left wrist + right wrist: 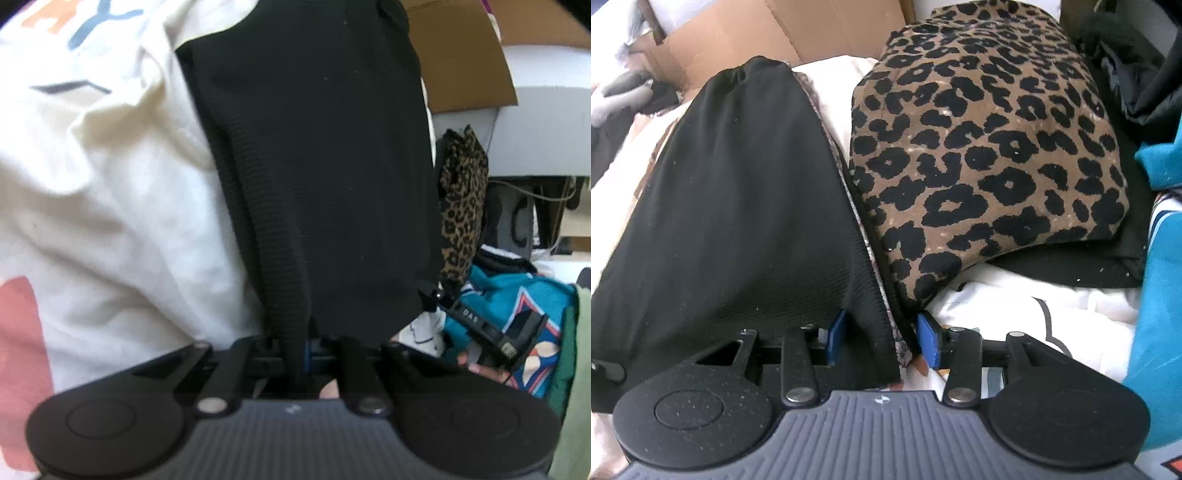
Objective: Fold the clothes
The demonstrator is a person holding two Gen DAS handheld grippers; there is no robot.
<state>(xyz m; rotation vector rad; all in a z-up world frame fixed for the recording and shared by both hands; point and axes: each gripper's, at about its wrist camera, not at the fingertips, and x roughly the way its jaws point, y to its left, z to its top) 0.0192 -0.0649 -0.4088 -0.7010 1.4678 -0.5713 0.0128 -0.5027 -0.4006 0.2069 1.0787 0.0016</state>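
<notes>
Cluttered bed or pile of laundry under everything: white printed sheet [110,221] w/ colored shapes, cardboard box [768,33] at the back, teal printed garment [517,310] off to one side.

Biggest item in play is the black garment [314,166], a ribbed knit. It hangs or stretches between both grippers, spread wide in the right wrist view, running up and away in the left wrist view. Looks soft, light, floppy, no stiffness at all; prob. a bit stretchy, so it'll sag and bunch if held at one point only. Thin patterned edge shows along its seam in the right view.

Next, leopard garment [990,147]: already folded into a thick pad, lying just beside the black one, on top of another dark piece.

Left gripper [295,354]: fingers drawn together, clamped on a ribbed band or hem of the black garment. Right gripper [882,336]: blue pads [925,339] set apart, fabric edge lying between them, not pinched as far as I can tell.

Best hold, I'd judge: hem or seam corners, one per gripper, kept taut. Doubled ribbing grips better than the single layer, less slip.
</notes>
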